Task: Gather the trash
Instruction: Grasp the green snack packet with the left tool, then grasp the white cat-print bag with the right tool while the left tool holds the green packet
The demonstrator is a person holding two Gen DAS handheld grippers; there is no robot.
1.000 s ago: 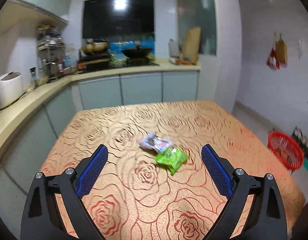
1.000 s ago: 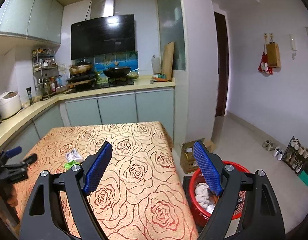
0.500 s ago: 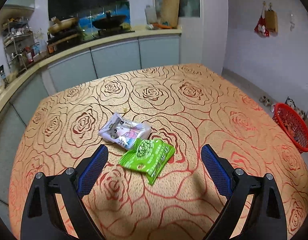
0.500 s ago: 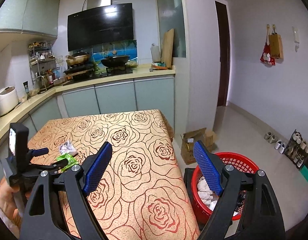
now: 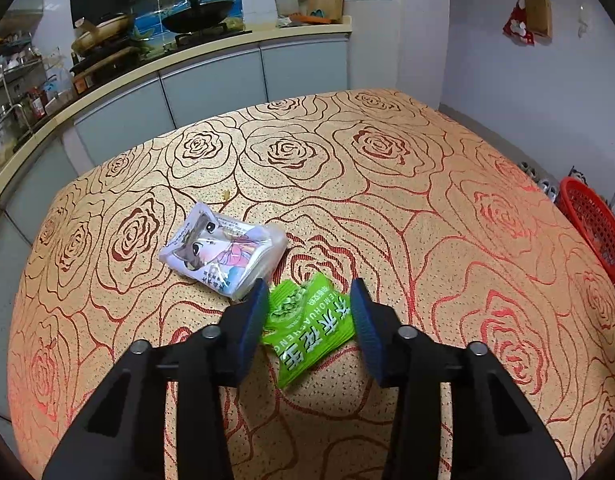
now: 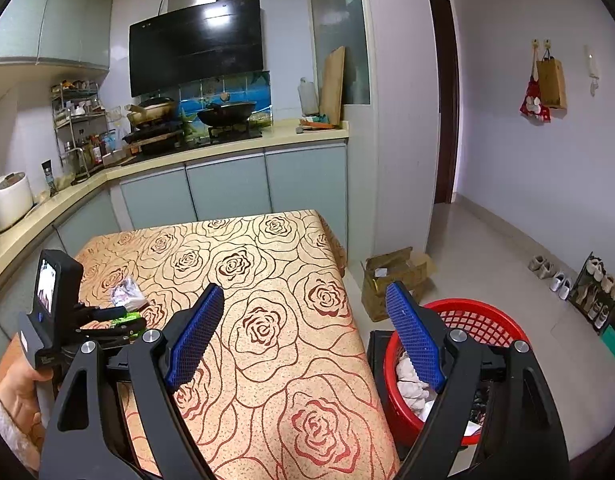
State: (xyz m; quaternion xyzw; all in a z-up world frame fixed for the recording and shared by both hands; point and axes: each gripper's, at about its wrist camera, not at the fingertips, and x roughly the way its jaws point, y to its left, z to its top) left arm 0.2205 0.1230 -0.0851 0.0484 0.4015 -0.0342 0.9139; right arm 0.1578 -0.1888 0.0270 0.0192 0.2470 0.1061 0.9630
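**Ann:** Green, that's the colour to watch: the green snack packet (image 5: 307, 328) now sits right between the blue pads of the left gripper (image 5: 309, 312), where a second ago it lay well ahead with the jaws flung wide.

**Bo:** And those jaws are closing as we speak. Are they pinching it yet?

**Ann:** Not quite, I'd say. The left pad looks to be at the packet's edge, while the right pad has a sliver of desk (image 5: 427, 208) showing beside it. So narrowed around it, not yet clamped.

**Bo:** The pale cartoon packet (image 5: 223, 252)?

**Ann:** Just beside the green one on the far left, touching or nearly so, outside the jaws. That one waits its turn.

**Bo:** And the other hand?

**Ann:** The right gripper (image 6: 303, 332) hangs with jaws apart and empty, near the desk's edge above the red basket (image 6: 483, 320), which already holds crumpled white scraps.

**Bo:** So the pick is on, and the drop is a short swing right.
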